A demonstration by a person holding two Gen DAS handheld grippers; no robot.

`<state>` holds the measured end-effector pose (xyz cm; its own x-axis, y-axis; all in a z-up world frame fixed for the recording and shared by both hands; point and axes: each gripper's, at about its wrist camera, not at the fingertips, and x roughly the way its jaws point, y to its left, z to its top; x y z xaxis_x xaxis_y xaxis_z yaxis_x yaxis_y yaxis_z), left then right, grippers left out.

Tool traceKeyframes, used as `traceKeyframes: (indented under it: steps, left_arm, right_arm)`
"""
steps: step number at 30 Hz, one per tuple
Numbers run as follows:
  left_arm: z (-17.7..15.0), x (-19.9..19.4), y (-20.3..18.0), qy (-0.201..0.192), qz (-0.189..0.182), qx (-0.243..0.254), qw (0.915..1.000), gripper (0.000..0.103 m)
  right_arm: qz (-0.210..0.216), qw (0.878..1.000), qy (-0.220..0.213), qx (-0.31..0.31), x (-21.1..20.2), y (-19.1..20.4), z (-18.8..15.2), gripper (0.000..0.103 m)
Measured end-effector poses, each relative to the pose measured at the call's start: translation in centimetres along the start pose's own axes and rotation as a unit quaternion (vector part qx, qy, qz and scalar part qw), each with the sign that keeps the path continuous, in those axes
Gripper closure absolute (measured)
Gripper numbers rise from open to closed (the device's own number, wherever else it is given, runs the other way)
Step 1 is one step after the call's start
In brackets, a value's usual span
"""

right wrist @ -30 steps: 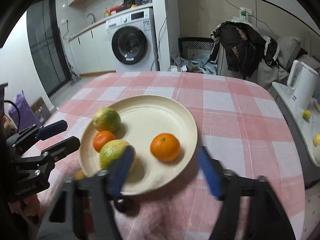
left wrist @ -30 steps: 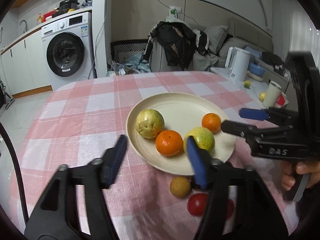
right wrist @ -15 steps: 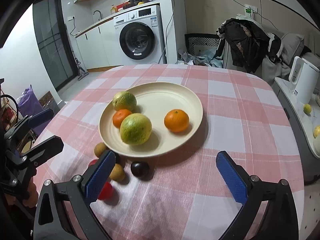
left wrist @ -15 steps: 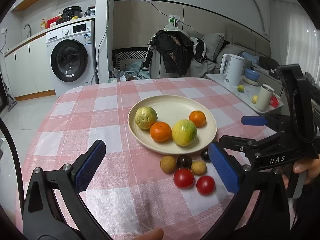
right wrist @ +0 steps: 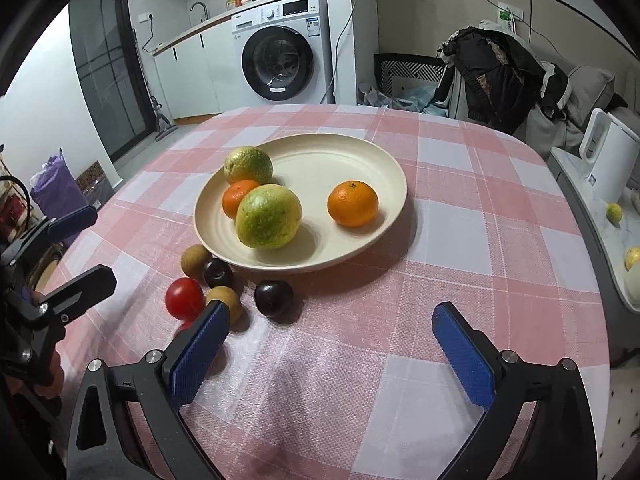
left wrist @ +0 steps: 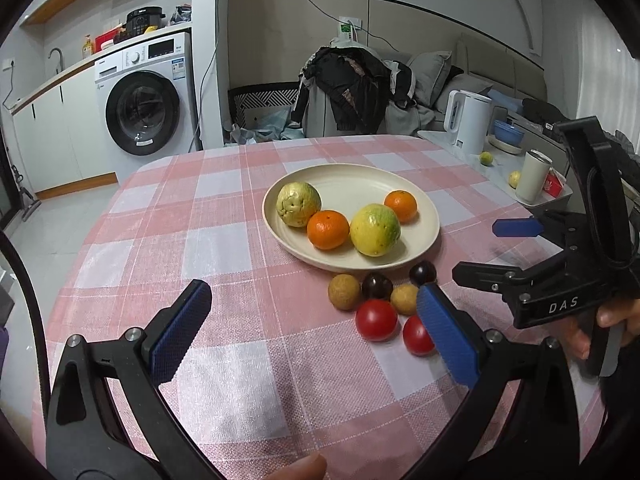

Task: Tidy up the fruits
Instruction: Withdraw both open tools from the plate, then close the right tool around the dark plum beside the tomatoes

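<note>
Both claws gape wide and empty above the checked tablecloth [left wrist: 224,248], the left gripper [left wrist: 316,324] and right gripper [right wrist: 332,340] each facing the cream plate [right wrist: 384,168] of citrus ahead, with small loose fruits [right wrist: 272,298] between claw and plate.

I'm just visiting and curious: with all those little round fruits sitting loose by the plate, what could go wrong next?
The small fruits beside the plate touch one another; closing a claw on one red tomato may well nudge its neighbours rolling across the tablecloth. A hard squeeze might also bruise it. On the plate, the big green-yellow fruit leans against an orange, so adding more could shift them.
</note>
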<state>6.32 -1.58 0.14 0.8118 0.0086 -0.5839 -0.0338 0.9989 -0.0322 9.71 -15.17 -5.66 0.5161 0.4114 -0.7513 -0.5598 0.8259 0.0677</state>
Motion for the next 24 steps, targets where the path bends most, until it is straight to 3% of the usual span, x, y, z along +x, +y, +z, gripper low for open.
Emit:
traceKeyframes:
  steps: [11, 24]
  left_arm:
    - [-0.7, 2.1, 0.6, 0.03, 0.005, -0.009, 0.9995, 0.001]
    - [-0.7, 2.5, 1.3, 0.032, 0.007, -0.021, 0.9992, 0.001]
  right_arm:
    - [-0.025, 0.999, 0.034, -0.016, 1.9, 0.5, -0.5, 0.0]
    - [-0.049, 0.997, 0.062, -0.024, 4.2, 1.3, -0.3, 0.0]
